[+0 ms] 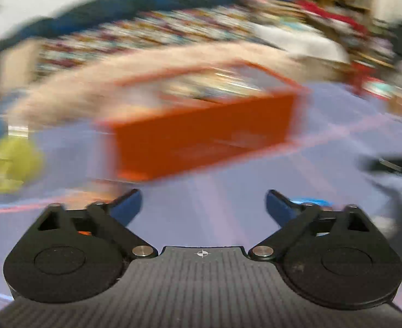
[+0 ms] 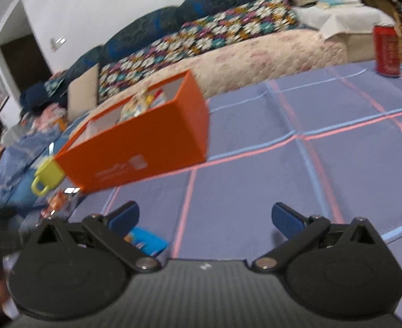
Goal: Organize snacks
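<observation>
Left wrist view smears the orange box point(image 1: 201, 142) and its contents.

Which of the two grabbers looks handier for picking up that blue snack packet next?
Probably the right gripper. Its jaws stand open and empty, and the blue snack packet lies just beside its left finger. The left gripper is also open and empty, facing the orange box, though its view is blurred.

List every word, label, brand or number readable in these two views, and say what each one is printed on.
None can be read.
Orange box: pale print and a square mark on its side, too blurred.
Red can: white lettering, too blurred.
Blue packet: printing too small.
Left wrist view: motion blur hides everything.
</observation>
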The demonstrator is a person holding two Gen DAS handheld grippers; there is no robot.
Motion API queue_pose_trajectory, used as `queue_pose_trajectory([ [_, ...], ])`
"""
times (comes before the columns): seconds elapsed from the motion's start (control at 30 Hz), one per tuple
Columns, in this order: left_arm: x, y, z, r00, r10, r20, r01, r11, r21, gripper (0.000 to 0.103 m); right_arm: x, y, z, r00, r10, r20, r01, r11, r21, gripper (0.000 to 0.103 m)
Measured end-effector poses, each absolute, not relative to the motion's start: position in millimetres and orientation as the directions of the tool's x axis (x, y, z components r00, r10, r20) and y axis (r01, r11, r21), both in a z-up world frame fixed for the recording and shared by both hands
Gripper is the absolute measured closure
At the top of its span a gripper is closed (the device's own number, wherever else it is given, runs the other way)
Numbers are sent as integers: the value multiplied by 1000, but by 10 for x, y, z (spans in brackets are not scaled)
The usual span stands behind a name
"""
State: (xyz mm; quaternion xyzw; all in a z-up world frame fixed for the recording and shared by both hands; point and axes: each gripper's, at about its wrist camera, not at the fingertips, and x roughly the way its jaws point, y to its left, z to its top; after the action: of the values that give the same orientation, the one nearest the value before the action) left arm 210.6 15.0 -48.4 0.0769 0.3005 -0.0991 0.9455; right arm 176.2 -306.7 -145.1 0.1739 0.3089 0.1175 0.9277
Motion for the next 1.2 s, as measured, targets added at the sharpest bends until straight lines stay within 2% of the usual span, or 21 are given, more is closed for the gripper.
queue_pose_trajectory([
  [0.07,2241,488,-472,822,-24,-568,128,981,144,16,1800,-2882,-1474,742,388,-546,-159,894,420,0],
  [0.13,2430,726,-523,806,23,-591,99,980,174,16,1849,-2655,-1481,713,414,-566,-200,893,402,0],
  [0.23,2641,893,-641,770,30,-637,98,981,165,17,1858,-2328,-1479,692,401,-600,-240,912,333,0],
  [0.43,2876,877,-844,738,-40,-673,148,983,105,17,1777,-1950,-1593,688,336,-643,-258,942,216,0],
  [0.57,2969,696,-978,732,74,-678,119,965,234,30,1837,-1801,-1678,697,311,-646,-281,948,152,1],
  [0.63,2994,687,-1043,719,79,-691,125,963,240,39,1846,-1795,-1687,709,297,-639,-282,951,129,4],
  [0.67,2967,692,-1061,718,70,-692,123,967,225,49,1827,-1810,-1677,716,292,-634,-290,951,110,15],
  [0.7,2944,699,-1070,716,51,-696,125,972,200,51,1801,-1836,-1673,723,284,-630,-296,951,89,27],
  [0.77,2860,713,-1063,701,6,-713,135,981,141,62,1750,-1952,-1664,729,281,-624,-298,951,80,40],
  [0.8,2808,701,-1056,693,-15,-721,142,983,116,64,1729,-2001,-1659,731,276,-624,-294,953,77,43],
  [1.03,2300,277,-1037,690,-41,-723,165,981,103,64,1561,-2381,-1671,747,255,-614,-257,963,87,43],
  [1.2,2106,79,-1043,677,-90,-730,185,981,51,62,1538,-2419,-1678,746,263,-612,-257,961,99,42],
])
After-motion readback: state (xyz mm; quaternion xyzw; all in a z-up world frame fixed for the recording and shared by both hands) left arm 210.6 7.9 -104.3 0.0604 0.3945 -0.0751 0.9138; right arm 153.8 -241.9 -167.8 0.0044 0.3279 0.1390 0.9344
